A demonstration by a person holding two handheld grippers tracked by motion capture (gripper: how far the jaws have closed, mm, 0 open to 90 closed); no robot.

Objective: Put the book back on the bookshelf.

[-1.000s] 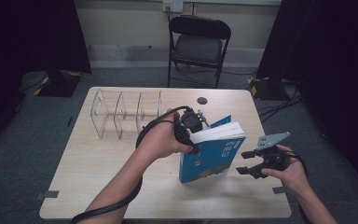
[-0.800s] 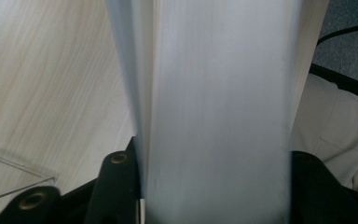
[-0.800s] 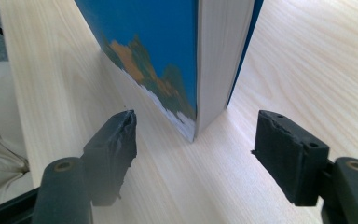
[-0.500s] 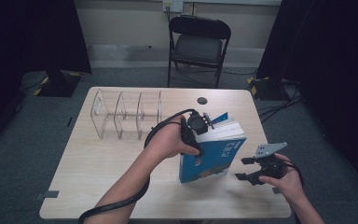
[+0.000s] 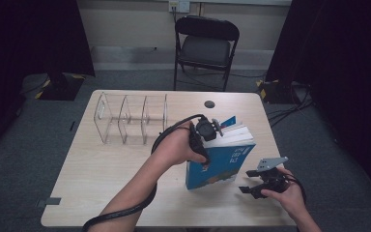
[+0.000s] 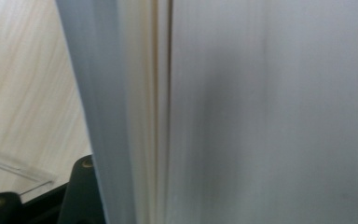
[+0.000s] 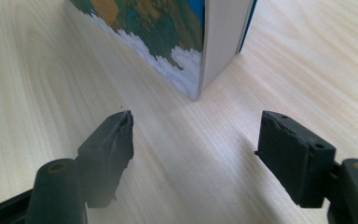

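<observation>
Book (image 5: 221, 162) stands on edge on the table (image 5: 101, 183), toward the right half, nearer the front edge than the back, top leaning away toward the back right corner. Left gripper (image 5: 206, 131) sits on its top edge; in the left gripper view the page block runs right up against the camera and only one jaw shows at bottom left, so it looks clamped on the top edge, but I can't confirm the far jaw.

Right gripper (image 7: 193, 158) is near the front right corner, jaws wide apart, holding nothing, low over the table and aimed at the book's bottom corner, just short of it.

Risks as I read it:
- Single grip point up top, so the book can pivot or fan open if that hold is shallow.
- Bottom edge on bare wood may skid when pushed.
- Right jaws could clip the cover corner and tip it.
- Clear rack (image 5: 133, 118) at the back left is well apart; a swing there with a loose hold could hit a divider.
</observation>
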